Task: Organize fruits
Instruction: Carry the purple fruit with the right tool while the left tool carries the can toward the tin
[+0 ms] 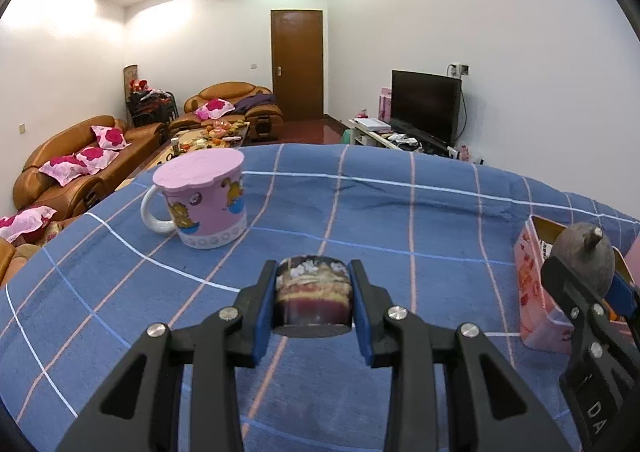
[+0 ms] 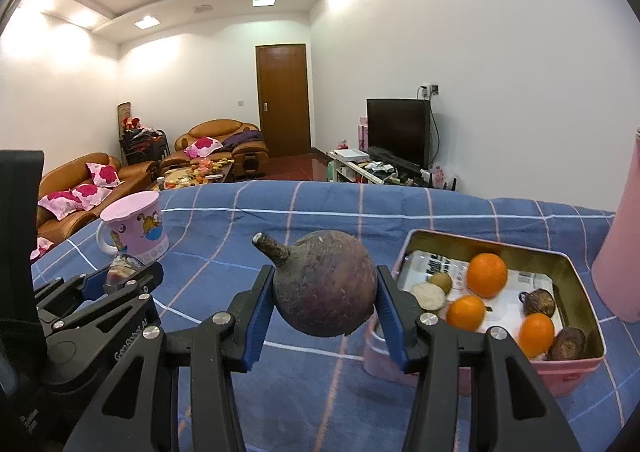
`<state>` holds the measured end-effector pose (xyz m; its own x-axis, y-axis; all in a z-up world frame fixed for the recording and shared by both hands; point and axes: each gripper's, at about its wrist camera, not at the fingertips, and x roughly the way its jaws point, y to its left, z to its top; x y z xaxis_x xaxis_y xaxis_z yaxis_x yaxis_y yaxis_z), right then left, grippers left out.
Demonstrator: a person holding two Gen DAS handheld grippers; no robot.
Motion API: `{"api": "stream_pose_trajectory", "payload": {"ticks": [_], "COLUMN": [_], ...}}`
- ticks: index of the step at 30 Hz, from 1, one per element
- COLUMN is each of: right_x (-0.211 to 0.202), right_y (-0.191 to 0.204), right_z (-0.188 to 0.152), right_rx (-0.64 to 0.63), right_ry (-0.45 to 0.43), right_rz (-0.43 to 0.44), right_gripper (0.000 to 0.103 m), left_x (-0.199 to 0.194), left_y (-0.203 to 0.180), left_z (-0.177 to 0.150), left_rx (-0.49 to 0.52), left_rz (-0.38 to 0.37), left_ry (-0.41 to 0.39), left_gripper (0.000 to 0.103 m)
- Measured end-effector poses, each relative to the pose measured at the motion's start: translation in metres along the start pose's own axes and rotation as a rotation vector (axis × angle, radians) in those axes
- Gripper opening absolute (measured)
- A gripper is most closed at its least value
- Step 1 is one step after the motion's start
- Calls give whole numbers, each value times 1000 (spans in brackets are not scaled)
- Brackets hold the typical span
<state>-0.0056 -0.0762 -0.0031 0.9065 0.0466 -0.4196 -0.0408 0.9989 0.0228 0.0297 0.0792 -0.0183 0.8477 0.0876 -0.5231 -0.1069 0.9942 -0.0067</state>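
My left gripper (image 1: 313, 272) is shut on a short dark purple cylinder piece (image 1: 314, 298), held just above the blue checked cloth (image 1: 400, 220). In the right wrist view my right gripper (image 2: 326, 280) is shut on a round dark brown-purple fruit (image 2: 320, 292) with a stub stem pointing up-left. It hangs left of an open pink tin (image 2: 560, 372). The tin holds three oranges (image 2: 487, 275), a kiwi (image 2: 440, 281), a pale round piece (image 2: 429, 295) and two small dark fruits (image 2: 539, 302). The left gripper (image 2: 120, 280) shows at the left there; the right gripper (image 1: 588, 276) shows beside the tin (image 1: 536, 292) in the left wrist view.
A pink lidded cartoon mug (image 1: 204, 200) stands at the far left of the cloth. A tall pink bottle (image 2: 624, 244) rises right of the tin. Beyond the table lie sofas, a coffee table, a door and a television.
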Motion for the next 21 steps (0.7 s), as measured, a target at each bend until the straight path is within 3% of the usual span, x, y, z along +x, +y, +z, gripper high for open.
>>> {"api": "stream_pose_trajectory", "payload": {"ticks": [21], "right_x": [-21], "right_y": [-66], "right_z": [-7], "right_rx": [36], "right_ry": [17], "right_rz": [-31], "right_gripper": [51], "left_x": [-18], "left_y": [-67], "left_z": [-8], "left_rx": [51], "left_rz": [-91], "left_ry": [-7], "left_gripper": [36]}}
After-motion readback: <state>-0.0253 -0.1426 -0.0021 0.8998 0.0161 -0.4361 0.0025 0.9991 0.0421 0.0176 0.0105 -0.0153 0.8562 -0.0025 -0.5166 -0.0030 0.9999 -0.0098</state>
